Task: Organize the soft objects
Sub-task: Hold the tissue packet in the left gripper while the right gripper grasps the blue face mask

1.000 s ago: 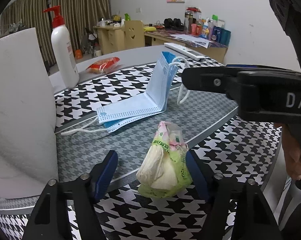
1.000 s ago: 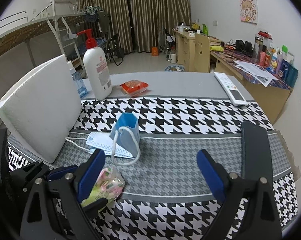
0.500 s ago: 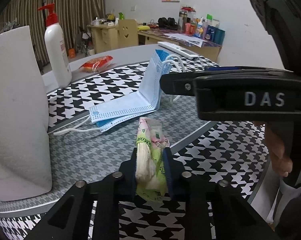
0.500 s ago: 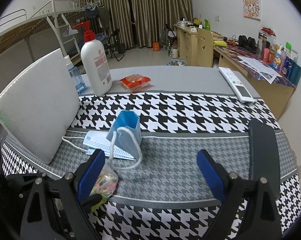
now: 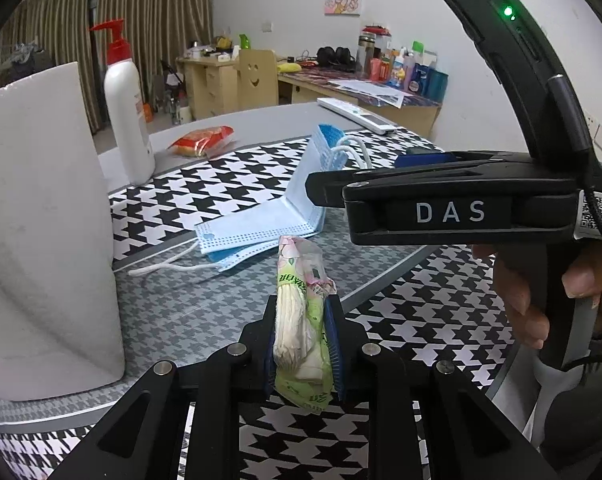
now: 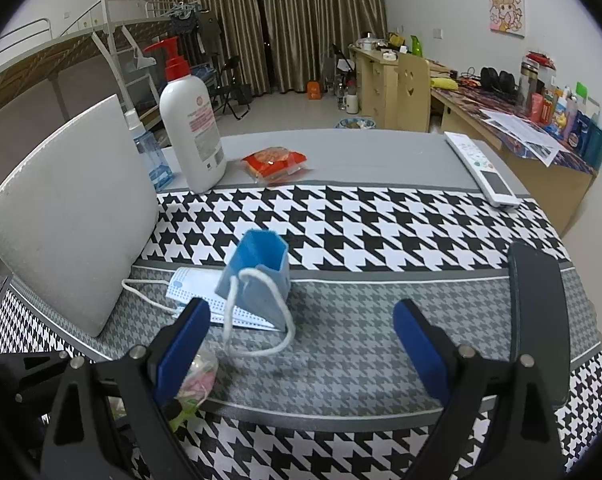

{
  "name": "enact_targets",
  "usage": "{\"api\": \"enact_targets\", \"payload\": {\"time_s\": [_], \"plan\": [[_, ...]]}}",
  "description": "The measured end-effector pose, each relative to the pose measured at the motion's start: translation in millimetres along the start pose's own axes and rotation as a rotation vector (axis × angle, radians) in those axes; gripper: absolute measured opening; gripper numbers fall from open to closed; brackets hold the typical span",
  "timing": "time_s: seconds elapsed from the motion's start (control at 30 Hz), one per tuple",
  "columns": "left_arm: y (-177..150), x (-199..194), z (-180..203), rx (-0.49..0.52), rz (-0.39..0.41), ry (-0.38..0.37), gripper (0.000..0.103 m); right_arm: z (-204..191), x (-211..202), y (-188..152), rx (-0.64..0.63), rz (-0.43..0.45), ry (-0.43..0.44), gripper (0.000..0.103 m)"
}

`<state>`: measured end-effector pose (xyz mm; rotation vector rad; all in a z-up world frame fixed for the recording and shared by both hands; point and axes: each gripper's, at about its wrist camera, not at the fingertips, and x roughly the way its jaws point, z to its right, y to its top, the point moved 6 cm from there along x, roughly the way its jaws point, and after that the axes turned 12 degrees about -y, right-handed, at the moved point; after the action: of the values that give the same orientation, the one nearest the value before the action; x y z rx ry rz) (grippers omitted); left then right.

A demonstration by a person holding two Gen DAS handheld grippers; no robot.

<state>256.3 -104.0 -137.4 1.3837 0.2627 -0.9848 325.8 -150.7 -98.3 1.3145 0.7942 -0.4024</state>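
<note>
Tongs first: the left gripper (image 5: pixel 301 344), at the bottom centre of the left wrist view, has its blue pads pressed against both sides of a small tissue pack (image 5: pixel 301 332), a green-and-pink plastic wrapper with white tissues showing, which stands upright between them above the houndstooth tablecloth (image 5: pixel 229 176). The right gripper (image 6: pixel 301 344), at the bottom of the right wrist view, has its jaws spread wide with nothing between them; it hovers over the grey band of the cloth, and the same pack peeks out just behind its left finger at the lower left. In the left wrist view that right gripper also fills the right side, side-on, with a person's hand (image 5: pixel 549 292) wrapped round its handle. Just beyond the pack, in the middle of the frame, lies a stack of blue face masks (image 5: pixel 261 224), half flat on the cloth and half folded upright, white ear loops trailing to the left. A white foam board (image 5: pixel 41 220) stands at the left edge. Farther up the table sit a white pump bottle (image 5: pixel 125 108) with a red top, a red snack packet (image 5: pixel 203 142) to its right, and a white remote control (image 5: pixel 357 114) near the far edge at upper centre.
</note>
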Motion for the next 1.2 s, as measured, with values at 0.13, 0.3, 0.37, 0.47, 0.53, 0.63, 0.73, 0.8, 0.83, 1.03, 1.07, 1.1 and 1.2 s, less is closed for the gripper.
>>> {"api": "enact_targets", "payload": {"time_s": [0.13,0.3,0.37,0.47,0.53,0.63,0.73,0.8,0.83,1.03,1.07,1.1,1.2], "plan": [[1,-4,-4,-0.007,0.008,0.009,0.023,-4,2,1,-0.014,0.002,0.005,0.095],[1,-7,-12,-0.021,0.014,0.021,0.023,-8,6,0,-0.017,-0.006,0.013,0.083],[1,-8,-13,-0.024,0.018,0.022,0.023,-9,10,-1,-0.018,-0.02,0.012,0.075],[1,-10,-15,-0.029,0.023,0.026,0.023,-8,12,-2,-0.013,-0.03,0.01,0.068],[0,-11,-16,-0.031,0.025,0.028,0.023,-8,14,-2,-0.012,-0.038,0.009,0.064],[0,-13,-16,-0.034,0.029,0.031,0.023,-11,17,-4,-0.018,-0.048,0.011,0.054],[0,-15,-16,-0.036,0.035,0.032,0.023,-13,21,-6,-0.029,-0.06,0.007,0.039],[0,-16,-17,-0.037,0.037,0.032,0.023,-14,23,-7,-0.033,-0.068,0.007,0.036],[0,-17,-16,-0.037,0.039,0.032,0.023,-15,23,-7,-0.034,-0.069,0.009,0.035],[0,-22,-17,-0.04,0.05,0.037,0.023,-15,26,-8,-0.025,-0.076,0.016,0.014],[0,-23,-18,-0.04,0.052,0.038,0.023,-16,25,-8,-0.024,-0.073,0.016,0.012],[0,-24,-17,-0.039,0.054,0.038,0.023,-16,24,-7,-0.023,-0.069,0.014,0.012],[1,-28,-16,-0.036,0.061,0.041,0.023,-14,19,-6,-0.014,-0.054,0.014,0.009]]}}
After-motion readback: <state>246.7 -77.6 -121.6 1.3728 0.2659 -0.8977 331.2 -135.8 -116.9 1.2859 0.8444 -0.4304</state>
